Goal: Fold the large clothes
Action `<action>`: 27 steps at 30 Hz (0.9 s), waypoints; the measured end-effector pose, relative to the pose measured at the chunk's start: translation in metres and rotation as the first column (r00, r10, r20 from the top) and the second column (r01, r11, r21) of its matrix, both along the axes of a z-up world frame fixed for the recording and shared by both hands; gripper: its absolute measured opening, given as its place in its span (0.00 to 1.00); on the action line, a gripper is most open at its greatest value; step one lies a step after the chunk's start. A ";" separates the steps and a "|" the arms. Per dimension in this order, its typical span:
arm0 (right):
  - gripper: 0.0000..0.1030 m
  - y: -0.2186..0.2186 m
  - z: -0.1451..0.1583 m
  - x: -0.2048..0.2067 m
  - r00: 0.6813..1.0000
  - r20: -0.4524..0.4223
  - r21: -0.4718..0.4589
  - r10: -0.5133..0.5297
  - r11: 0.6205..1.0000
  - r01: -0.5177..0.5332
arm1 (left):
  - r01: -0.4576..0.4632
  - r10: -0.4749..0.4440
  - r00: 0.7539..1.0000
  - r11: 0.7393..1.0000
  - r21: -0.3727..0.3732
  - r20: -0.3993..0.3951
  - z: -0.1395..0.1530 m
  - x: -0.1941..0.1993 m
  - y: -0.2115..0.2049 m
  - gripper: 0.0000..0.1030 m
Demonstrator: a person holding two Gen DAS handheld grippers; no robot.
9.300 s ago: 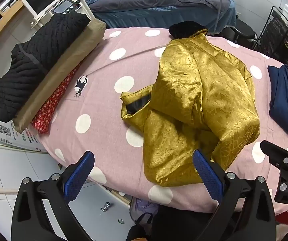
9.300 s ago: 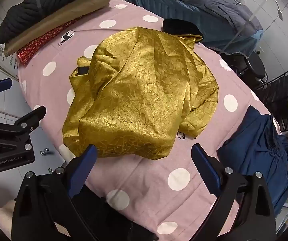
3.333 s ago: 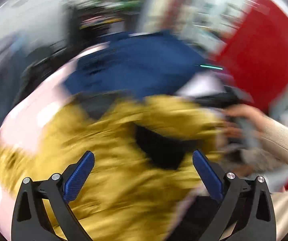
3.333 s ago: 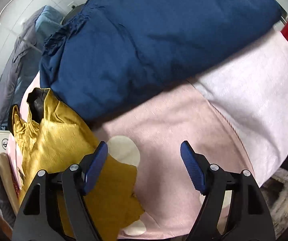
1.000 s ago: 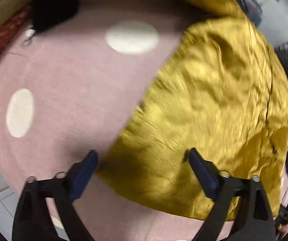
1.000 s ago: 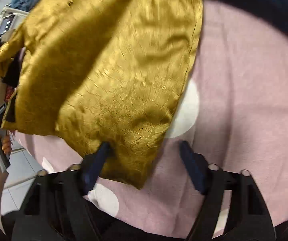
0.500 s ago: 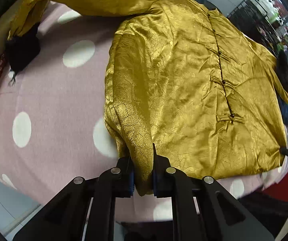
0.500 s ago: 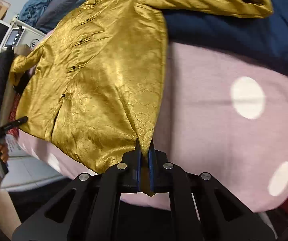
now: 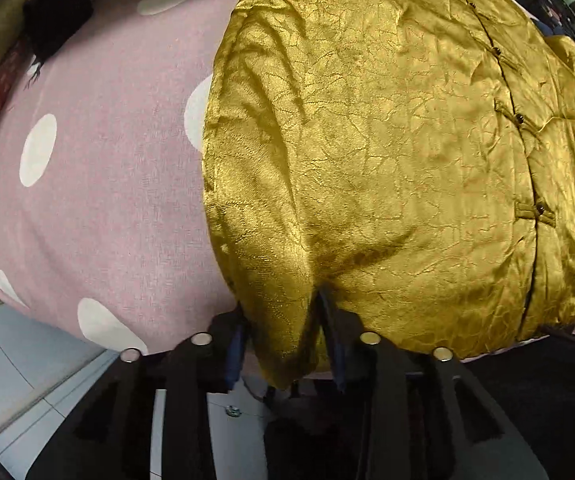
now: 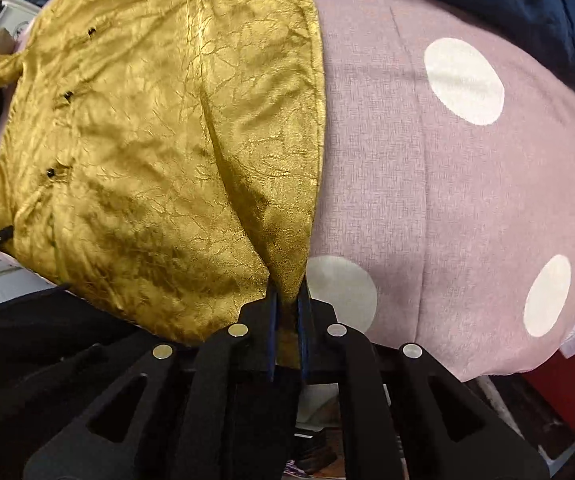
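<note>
Clenching gold jacket (image 9: 367,152) hem corners in left tongs (image 9: 283,344), right tongs (image 10: 286,320); risking slippery fabric sliding out under tension.

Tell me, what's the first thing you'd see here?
The shiny gold jacket, spread buttons-up over most of a pink spotted sheet. Each gripper pinches a bottom corner of it at the near edge: the left gripper with its jaws a little apart, the right gripper shut tight. A blue garment lies at the far right.
</note>
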State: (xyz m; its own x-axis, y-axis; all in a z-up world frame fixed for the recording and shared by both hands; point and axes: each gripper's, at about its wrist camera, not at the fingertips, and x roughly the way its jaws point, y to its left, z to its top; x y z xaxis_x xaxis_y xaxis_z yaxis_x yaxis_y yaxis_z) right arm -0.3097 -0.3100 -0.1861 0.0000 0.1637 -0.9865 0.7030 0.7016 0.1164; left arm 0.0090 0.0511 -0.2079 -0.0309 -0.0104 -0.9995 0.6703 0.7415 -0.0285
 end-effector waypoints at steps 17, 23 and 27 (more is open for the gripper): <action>0.51 -0.081 0.063 0.048 1.000 0.007 -0.161 -0.022 0.987 0.023 | -0.148 0.127 0.933 0.988 0.036 0.338 0.066 0.069 -0.006 0.75; 0.54 -0.028 0.061 0.132 0.966 0.058 -0.203 0.251 0.951 -0.235 | 0.006 0.022 0.964 0.995 -0.103 0.264 0.057 0.030 -0.114 0.81; 0.54 0.010 0.050 0.161 0.914 0.036 -0.224 0.404 0.895 -0.387 | 0.134 -0.109 0.961 0.987 -0.085 0.256 0.036 -0.005 -0.157 0.83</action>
State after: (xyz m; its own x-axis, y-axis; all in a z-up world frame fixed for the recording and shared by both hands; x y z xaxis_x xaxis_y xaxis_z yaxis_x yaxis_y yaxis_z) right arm -0.1486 -0.2997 -0.1364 0.0577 -0.0413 -0.9975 0.3571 0.9339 -0.0180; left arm 0.0045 -0.1056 -0.1715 0.2124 -0.1230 -0.9694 0.7505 0.6559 0.0812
